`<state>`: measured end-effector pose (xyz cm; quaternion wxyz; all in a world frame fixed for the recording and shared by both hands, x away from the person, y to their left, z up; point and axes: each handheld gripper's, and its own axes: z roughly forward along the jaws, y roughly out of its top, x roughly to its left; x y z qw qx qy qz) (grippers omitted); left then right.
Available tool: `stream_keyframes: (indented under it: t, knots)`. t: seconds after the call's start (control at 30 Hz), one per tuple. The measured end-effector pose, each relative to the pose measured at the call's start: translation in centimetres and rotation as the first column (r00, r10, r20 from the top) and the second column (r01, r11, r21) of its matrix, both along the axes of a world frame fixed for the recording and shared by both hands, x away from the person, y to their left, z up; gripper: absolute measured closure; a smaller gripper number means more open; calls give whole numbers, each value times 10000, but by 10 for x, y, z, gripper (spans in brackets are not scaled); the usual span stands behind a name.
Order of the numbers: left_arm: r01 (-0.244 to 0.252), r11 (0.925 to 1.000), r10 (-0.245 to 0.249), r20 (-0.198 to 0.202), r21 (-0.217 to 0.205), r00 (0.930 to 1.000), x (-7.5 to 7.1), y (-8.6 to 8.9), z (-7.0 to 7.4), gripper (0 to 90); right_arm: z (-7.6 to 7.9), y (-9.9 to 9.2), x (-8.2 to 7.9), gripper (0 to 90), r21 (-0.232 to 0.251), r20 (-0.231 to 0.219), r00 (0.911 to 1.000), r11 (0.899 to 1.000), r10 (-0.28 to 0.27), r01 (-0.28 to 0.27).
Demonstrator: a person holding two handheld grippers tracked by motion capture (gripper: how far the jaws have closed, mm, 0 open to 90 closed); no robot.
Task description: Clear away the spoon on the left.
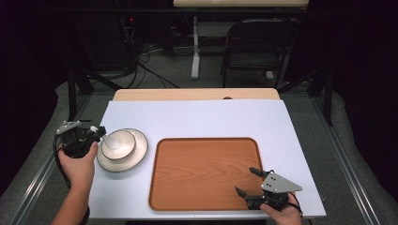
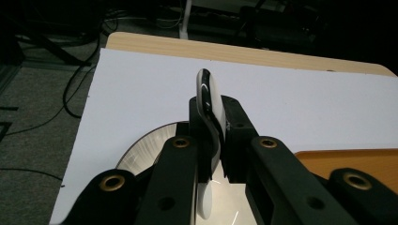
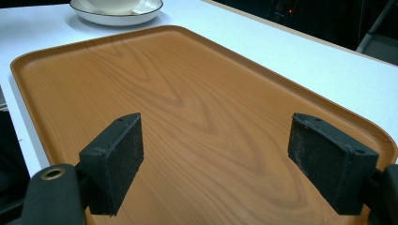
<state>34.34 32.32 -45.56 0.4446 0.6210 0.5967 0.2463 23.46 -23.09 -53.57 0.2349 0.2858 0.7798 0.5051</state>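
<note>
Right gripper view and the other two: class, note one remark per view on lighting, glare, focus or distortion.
High view: room beyond the table falls into near-black, while the white surface is evenly lit. Left gripper view: the spoon shut between the jaws carries a small bright glint, and the plate below shows streaky glare. Right gripper view: the tray grain is sharp, and its far rim curves, hinting at wide-angle distortion.
</note>
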Motion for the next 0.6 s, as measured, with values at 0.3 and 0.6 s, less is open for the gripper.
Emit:
stream_keyframes:
  t: [0.3, 0.6]
  knots:
    - [146, 9997, -143, -115, 219, 9998, -3, -1, 12, 845, 0, 0, 0, 183, -11, 15, 10000, 10000, 0, 0]
    - [456, 9984, -452, -126, 348, 9989, -9, -7, 22, 845, 0, 0, 0, 183, -10, 12, 10000, 10000, -3, 3]
